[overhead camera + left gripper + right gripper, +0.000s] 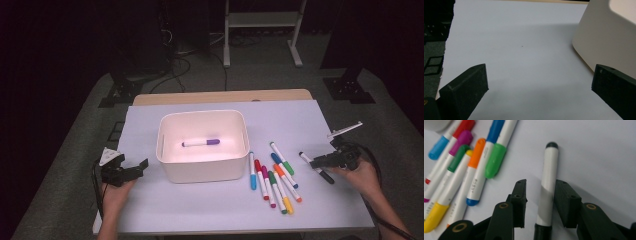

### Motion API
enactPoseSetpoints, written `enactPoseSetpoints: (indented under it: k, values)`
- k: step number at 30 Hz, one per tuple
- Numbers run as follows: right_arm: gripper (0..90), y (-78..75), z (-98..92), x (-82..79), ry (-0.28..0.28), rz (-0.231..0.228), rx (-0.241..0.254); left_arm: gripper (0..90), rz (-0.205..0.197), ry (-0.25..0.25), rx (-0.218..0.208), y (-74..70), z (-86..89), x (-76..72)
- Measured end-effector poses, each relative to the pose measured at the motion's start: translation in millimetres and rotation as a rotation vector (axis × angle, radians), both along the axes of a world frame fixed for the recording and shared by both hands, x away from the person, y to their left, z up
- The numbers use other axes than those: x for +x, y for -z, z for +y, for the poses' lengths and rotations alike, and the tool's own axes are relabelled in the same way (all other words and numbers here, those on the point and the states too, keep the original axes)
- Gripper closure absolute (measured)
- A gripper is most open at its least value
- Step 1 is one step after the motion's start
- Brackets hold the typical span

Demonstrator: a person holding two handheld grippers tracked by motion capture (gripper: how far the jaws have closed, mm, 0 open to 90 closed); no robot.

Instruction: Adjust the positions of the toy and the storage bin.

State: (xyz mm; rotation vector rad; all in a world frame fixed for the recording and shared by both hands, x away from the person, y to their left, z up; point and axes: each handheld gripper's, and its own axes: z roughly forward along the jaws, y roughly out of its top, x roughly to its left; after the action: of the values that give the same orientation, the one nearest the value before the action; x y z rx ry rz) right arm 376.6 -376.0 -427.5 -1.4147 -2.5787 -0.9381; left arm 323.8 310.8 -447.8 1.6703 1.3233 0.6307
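Observation:
A white marker with a black cap (550, 162) lies on the pale sheet between the jaws of my right gripper (540, 183). The jaws straddle its barrel with a gap on the left side, so the gripper is open. In the high view that marker (316, 167) lies at the right of the table, with the right gripper (314, 162) low over it. A row of several coloured markers (272, 177) lies just left of it. A purple-capped marker (201, 143) rests inside the white bin (202, 116). My left gripper (142, 166) hovers left of the bin, open and empty.
The left gripper view has the bin's wall (604, 37) close on the right and bare sheet between the wide jaws (540, 68). The sheet's left edge (447, 47) drops to dark floor. A metal stand (262, 30) stands beyond the table.

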Motion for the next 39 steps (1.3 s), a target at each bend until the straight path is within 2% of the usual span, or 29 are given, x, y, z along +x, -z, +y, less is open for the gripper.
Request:
enactPoseSetpoints:
  k: [2,6,7,13,19,23,26,32,35,39]
  values:
    - [61.5,5.9,2.8,-1.3,-0.010,0.005,-0.018,0.0,0.001,0.000,0.001,0.3,0.1,0.0]
    - [67.5,8.7,4.9,-4.7,-0.012,-0.035,-0.043,0.0,0.000,0.001,0.000,0.2,-0.5,0.1]
    - [68.4,8.5,6.8,-5.5,-0.021,-0.052,-0.066,0.0,-0.001,0.000,-0.001,0.3,-0.7,0.2]
    - [74.0,6.3,16.0,-7.5,-0.040,-0.088,-0.163,0.0,-0.002,0.003,0.003,-0.3,-0.6,0.0]
    - [75.4,6.4,17.3,-9.1,-0.030,-0.101,-0.176,0.0,-0.003,0.004,0.001,-0.3,-0.7,0.2]
    - [75.6,5.6,14.3,-6.5,-0.014,-0.070,-0.146,0.0,-0.002,0.003,0.004,-0.3,-0.5,0.5]
    - [75.6,4.9,10.9,-4.7,-0.011,-0.035,-0.061,0.0,-0.002,0.000,0.001,0.5,0.0,0.9]
    - [75.5,-9.7,16.4,-3.0,-0.062,0.008,0.045,0.0,-0.001,0.002,0.002,-0.4,-0.1,0.2]
    - [75.5,-20.2,23.2,-2.6,-0.100,0.035,0.071,0.0,-0.004,0.000,-0.002,-0.7,0.4,-0.3]
    - [75.5,-35.5,32.5,-2.2,-0.139,0.040,0.099,0.0,-0.009,-0.005,-0.008,-1.2,0.7,-0.6]
